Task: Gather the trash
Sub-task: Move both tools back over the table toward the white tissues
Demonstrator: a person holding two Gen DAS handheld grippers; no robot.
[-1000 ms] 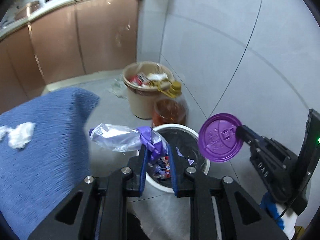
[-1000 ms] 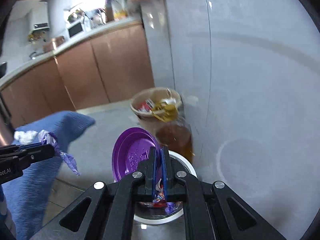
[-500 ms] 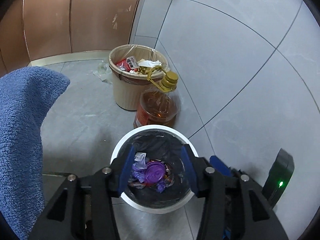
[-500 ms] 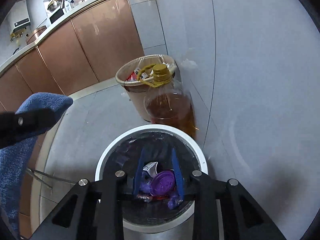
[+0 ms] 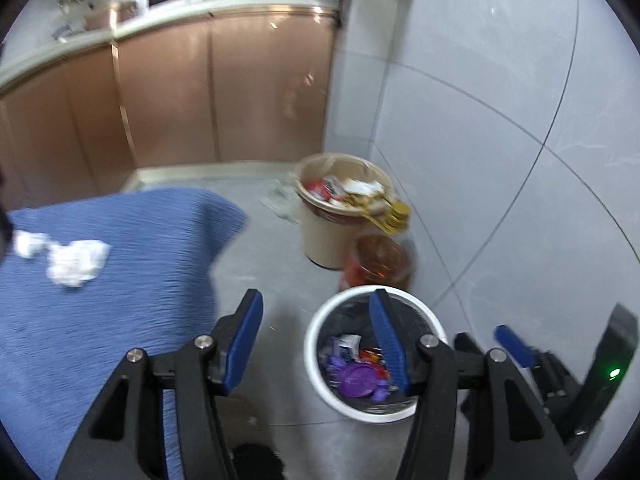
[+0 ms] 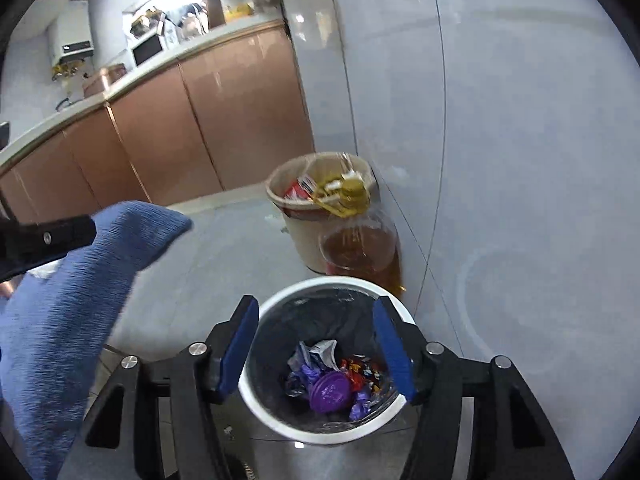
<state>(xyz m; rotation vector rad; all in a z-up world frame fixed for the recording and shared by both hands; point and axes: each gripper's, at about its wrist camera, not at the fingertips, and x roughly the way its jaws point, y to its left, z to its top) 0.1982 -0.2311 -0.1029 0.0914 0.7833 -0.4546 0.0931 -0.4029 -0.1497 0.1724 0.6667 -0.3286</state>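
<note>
From the left wrist view, we see the left hand-held gripper (image 5: 316, 340) with its jaws spread and nothing between them; they have just been opening. Past its right finger stands the white bin (image 5: 316, 364) on the floor, lined with a black bag, and in it lie a purple lid (image 5: 358, 378) and crumpled wrappers (image 5: 344, 350). To the left, the blue cloth (image 5: 120, 280) covers what we take to be the desk, and white crumpled tissues (image 5: 74, 262) lie on it, well apart from the bin. We judge these to be the trash left to collect. At the far wall stand a beige bin (image 5: 320, 240), full, and an oil bottle (image 5: 378, 264) just beside it.

From the right wrist view, the right hand-held gripper (image 6: 316, 344) hangs over the white bin (image 6: 272, 412), its jaws spread and empty, having likewise just been opening. The purple lid (image 6: 330, 392) and wrappers (image 6: 316, 358) rest at the bottom of the bag. So both drops look done to us. The blue cloth (image 6: 80, 300) shows at the left, with a bit of tissue barely visible at its edge.
</note>
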